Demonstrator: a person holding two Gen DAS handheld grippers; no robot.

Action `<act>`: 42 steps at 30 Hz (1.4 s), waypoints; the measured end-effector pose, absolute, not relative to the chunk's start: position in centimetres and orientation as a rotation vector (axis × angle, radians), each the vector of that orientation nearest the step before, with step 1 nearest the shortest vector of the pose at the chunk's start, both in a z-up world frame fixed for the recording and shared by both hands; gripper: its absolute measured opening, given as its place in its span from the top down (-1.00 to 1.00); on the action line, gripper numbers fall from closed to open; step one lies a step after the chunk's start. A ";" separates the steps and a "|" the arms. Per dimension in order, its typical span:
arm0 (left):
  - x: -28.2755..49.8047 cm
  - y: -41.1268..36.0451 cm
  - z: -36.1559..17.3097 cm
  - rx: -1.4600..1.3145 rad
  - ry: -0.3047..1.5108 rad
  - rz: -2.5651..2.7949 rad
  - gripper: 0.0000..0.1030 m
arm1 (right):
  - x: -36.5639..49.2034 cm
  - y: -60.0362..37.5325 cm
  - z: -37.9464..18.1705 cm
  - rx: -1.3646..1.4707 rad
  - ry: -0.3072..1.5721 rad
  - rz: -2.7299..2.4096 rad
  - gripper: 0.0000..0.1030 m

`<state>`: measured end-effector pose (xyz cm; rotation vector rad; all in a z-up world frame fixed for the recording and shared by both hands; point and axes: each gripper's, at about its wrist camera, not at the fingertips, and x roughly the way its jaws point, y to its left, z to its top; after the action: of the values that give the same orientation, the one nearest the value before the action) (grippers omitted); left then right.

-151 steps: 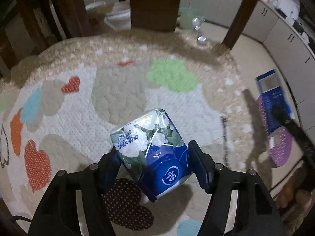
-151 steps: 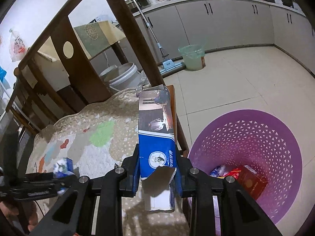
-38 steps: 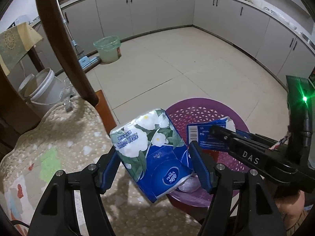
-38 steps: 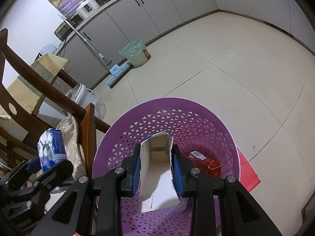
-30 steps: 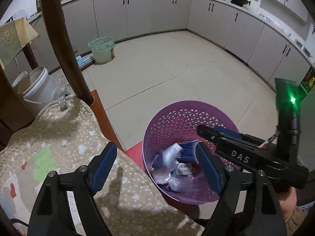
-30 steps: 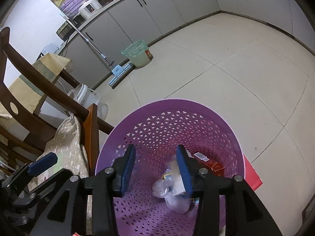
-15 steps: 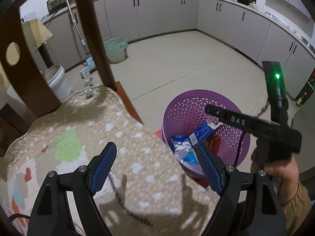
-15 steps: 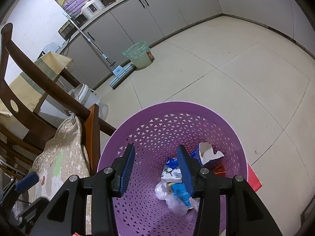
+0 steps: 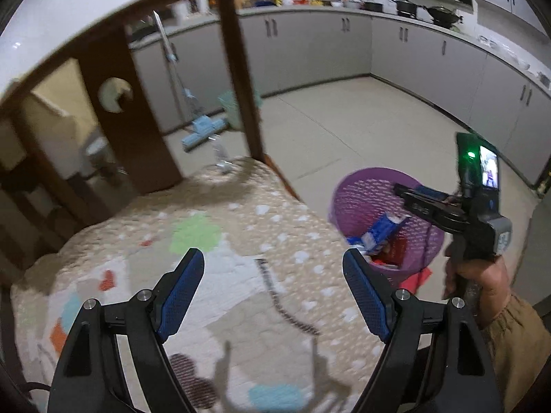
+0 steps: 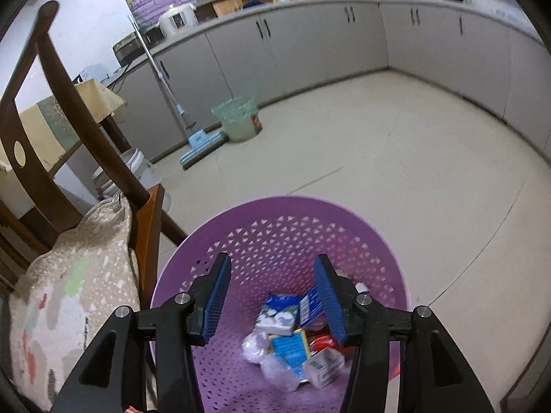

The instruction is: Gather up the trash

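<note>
Looking into the purple basket [image 10: 275, 220], we see the trash [image 10: 292, 340], cartons and wrappers, heaped at its bottom. Our right claw [image 10: 273, 301], jaws just widening, hangs empty above it; our left claw [image 9: 273, 290] gapes empty over the quilted chair cushion [image 9: 206, 241].

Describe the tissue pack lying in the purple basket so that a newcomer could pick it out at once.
Find the purple basket on the kitchen floor beside the cushioned chair. Among the trash at its bottom, the tissue pack lies near the middle. It alone is soft, with white flowers on green and blue wrapping; its neighbours are cartons and clear plastic.
</note>
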<state>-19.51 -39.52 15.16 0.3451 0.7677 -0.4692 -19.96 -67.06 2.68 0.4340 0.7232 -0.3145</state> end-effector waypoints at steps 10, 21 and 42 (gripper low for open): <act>-23.9 -30.1 20.9 0.248 0.542 -0.314 -0.74 | -23.8 -64.9 3.1 0.324 0.706 -0.561 -0.09; -26.9 -23.0 23.7 0.116 0.371 -0.241 -1.00 | -31.0 -56.0 9.8 0.216 0.656 -0.474 -0.35; -31.4 -20.6 21.6 0.131 0.563 -0.075 -1.00 | -37.0 -46.0 17.1 0.165 0.629 -0.312 -0.55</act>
<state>-31.42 -20.58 21.63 0.1311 0.5626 -0.0753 -37.04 -46.02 17.13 0.1653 0.6295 -0.3120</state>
